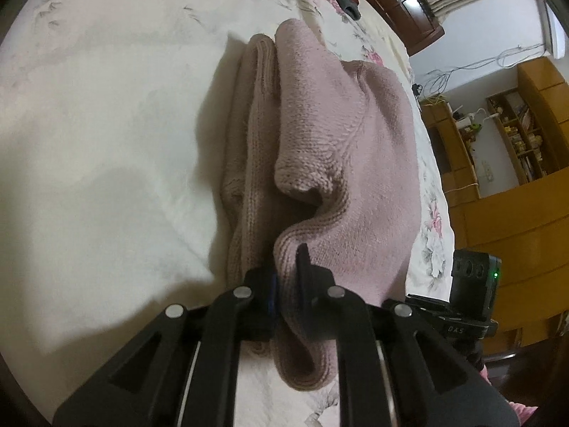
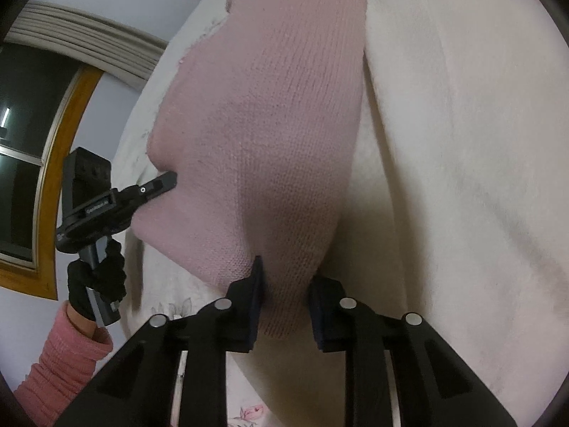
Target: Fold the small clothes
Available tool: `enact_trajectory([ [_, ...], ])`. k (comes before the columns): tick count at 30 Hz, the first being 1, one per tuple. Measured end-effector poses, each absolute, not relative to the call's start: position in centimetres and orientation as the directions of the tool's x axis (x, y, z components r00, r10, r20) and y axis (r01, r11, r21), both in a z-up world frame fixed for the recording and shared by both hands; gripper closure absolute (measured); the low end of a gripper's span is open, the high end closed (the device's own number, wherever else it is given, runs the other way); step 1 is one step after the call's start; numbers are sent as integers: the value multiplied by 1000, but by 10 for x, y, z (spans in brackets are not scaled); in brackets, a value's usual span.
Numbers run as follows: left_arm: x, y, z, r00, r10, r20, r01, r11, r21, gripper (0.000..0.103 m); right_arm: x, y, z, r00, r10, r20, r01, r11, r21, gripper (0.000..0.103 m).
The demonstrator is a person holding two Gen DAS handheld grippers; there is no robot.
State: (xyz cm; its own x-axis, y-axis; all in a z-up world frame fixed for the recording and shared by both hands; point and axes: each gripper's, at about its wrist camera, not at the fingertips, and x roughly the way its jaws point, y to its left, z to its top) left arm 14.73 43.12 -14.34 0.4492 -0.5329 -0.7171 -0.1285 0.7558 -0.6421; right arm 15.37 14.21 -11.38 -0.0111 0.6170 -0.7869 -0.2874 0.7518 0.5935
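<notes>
Left wrist view, taken from left to right: the cream floral bedspread occupied the left and centre of the field. On it lay a pink knitted garment, folded over on itself, with a ribbed layer underneath showing along its left edge. The left gripper was pinching the near ribbed hem of this garment; fabric was bunched between the two black fingers and hung below them in a loop. To the right, past the bed edge, stood wooden shelving and a tangle of cables on the wall. Part of the right gripper's body, showing a green light, appeared at lower right.

Right wrist view, left to right: a dark window with a wooden frame sat at far left. A black-gloved hand with a pink ribbed sleeve held the left gripper, whose tip met the garment's left edge. The pink knitted garment ran up the centre, resting on the bedspread. The right gripper had its fingers either side of the garment's near corner, pressed against the knit and gripping it.
</notes>
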Motion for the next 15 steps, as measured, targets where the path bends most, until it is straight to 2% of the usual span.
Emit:
enact_trajectory([
  [1,147,431,-143,450,-538,-713,-129,751,-648,91,154,143,-113,-12,616,-788,-291,752,592,79],
  [4,145,432,-138,448,-550,-705,-140,735,-663,83,155,145,-111,-14,607,-795,-299,756,583,75],
  [7,143,433,-122,461,-543,-702,-125,744,-657,61,157,144,-102,-6,605,-796,-309,756,577,66],
  [9,142,437,-107,495,-507,-706,-108,770,-628,38,161,142,-92,15,604,-796,-326,756,568,62],
  [10,143,440,-100,510,-495,-704,-102,778,-620,35,162,142,-88,25,607,-795,-331,755,566,55],
  [14,159,453,-90,541,-448,-712,-122,796,-593,22,181,139,-72,85,623,-777,-332,753,568,44],
  [15,167,456,-94,529,-460,-713,-129,787,-603,22,187,139,-71,89,636,-767,-325,746,581,42],
])
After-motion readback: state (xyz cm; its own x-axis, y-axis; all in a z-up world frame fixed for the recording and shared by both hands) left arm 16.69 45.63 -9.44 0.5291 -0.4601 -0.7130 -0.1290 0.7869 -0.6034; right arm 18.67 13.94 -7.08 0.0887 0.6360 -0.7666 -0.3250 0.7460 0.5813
